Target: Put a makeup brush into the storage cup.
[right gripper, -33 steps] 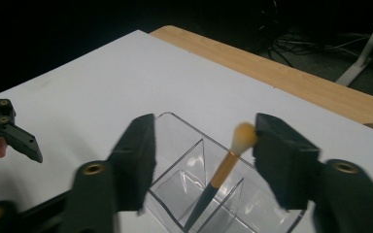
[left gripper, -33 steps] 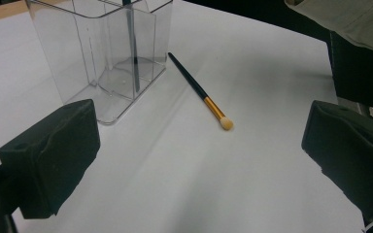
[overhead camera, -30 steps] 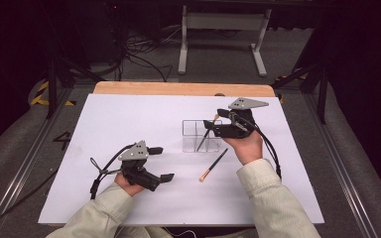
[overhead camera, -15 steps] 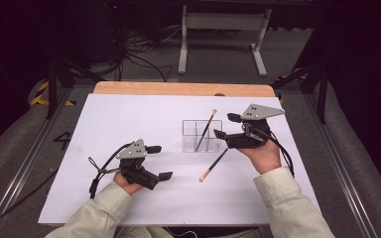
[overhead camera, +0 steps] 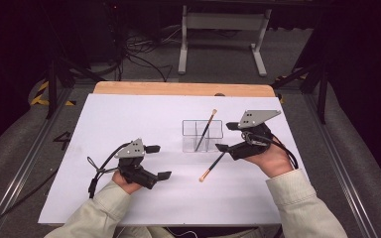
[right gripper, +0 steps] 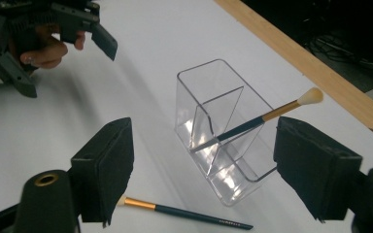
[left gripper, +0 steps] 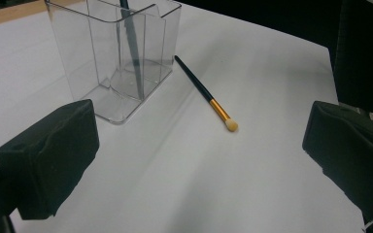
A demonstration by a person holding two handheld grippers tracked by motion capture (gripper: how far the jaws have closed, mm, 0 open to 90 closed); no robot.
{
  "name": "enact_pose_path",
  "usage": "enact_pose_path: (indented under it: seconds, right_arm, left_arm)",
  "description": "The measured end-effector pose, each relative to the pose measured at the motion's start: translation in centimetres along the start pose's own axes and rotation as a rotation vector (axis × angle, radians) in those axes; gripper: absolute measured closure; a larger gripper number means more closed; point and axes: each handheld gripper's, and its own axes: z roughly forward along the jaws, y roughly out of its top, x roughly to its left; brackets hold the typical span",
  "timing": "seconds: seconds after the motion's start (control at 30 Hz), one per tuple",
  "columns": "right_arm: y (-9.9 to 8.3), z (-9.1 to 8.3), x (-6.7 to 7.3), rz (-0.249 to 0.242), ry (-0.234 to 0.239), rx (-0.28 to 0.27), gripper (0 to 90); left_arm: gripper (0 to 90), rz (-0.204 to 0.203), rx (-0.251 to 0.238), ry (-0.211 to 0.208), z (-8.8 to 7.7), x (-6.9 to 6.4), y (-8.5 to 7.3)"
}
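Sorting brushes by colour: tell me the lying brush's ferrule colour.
Gold ferrule, clearest in the left gripper view.

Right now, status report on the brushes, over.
Both hand-held grippers, left and right, open, empty. One brush leaning in clear holder; second brush on table. Nothing blocking.

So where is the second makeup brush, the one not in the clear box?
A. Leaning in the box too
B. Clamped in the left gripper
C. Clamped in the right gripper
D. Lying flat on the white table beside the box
D: the second brush lies flat on the table beside the clear box, and no jaws grip it.
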Motion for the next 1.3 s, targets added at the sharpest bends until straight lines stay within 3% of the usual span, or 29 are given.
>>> enact_pose_path:
  seconds: [0.33, 0.97, 1.3]
  right_arm:
    - [0.4, 0.5, 0.2, -0.074, 0.039, 0.095, 22.6]
    - [0.6, 2.5, 0.0, -0.133, 0.123, 0.249, 22.3]
    - [0.6, 3.5, -0.1, -0.14, 0.136, 0.297, 22.5]
  left_arm:
    - [0.2, -0.001, 0.007, -0.002, -0.5, 0.0, -0.1]
    - [0.3, -0.02, 0.013, 0.042, -2.3, -0.2, -1.2]
    - [0.3, -0.029, 0.013, 0.07, -3.2, -0.3, -1.8]
